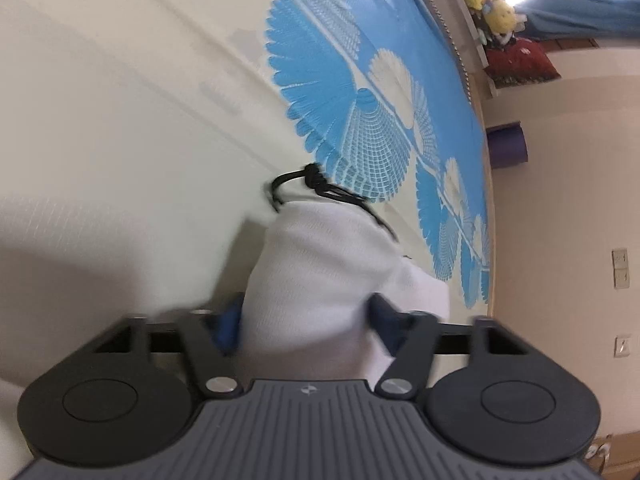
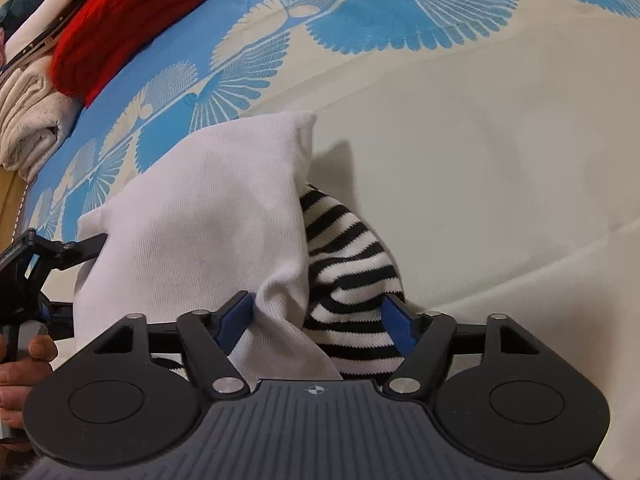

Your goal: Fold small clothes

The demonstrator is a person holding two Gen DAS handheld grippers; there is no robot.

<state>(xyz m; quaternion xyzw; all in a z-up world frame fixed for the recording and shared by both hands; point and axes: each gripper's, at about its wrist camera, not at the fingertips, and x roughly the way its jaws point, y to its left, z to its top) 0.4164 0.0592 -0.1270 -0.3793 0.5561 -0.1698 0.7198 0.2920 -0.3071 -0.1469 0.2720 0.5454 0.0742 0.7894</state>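
You are working over a bed (image 2: pixel 480 160) covered with a cream sheet that carries a band of blue fan-shaped prints (image 1: pixel 320 80) along one side. In the right wrist view, a folded red knit (image 2: pixel 128 20) sits on a pile of cream towels (image 2: pixel 32 120) at the far edge of the bed, with other folded cloth behind it. In the left wrist view, the room past the bed shows a pale wall with switch plates (image 1: pixel 621 268), a shelf holding yellow plush toys (image 1: pixel 488 4) and a dark red cushion (image 1: pixel 520 60), and a purple roll (image 1: pixel 508 146) near the bed's edge.

The small garment (image 2: pixel 200 220) is white ribbed knit on its outer face, with a black-and-white striped part (image 2: pixel 348 272) showing on its right side in the right wrist view. It stands bunched up off the sheet between your two tools, one white corner peaking upward. A black cord (image 1: pixel 316 184) with a knot lies at its far end in the left wrist view, which is blurred.

Your right hand-held gripper (image 2: pixel 316 320) is clamped on the garment: the left blue pad presses the white fold and the right pad presses the striped fabric, jaws about half apart with cloth filling the gap. Your left hand-held gripper (image 1: pixel 304 324) likewise has the white knit bunched between its blue pads at a middling width, both pads against the fabric. At the left edge of the right wrist view, your hand (image 2: pixel 24 364) grips the other tool's handle, its arm reaching into the white cloth.
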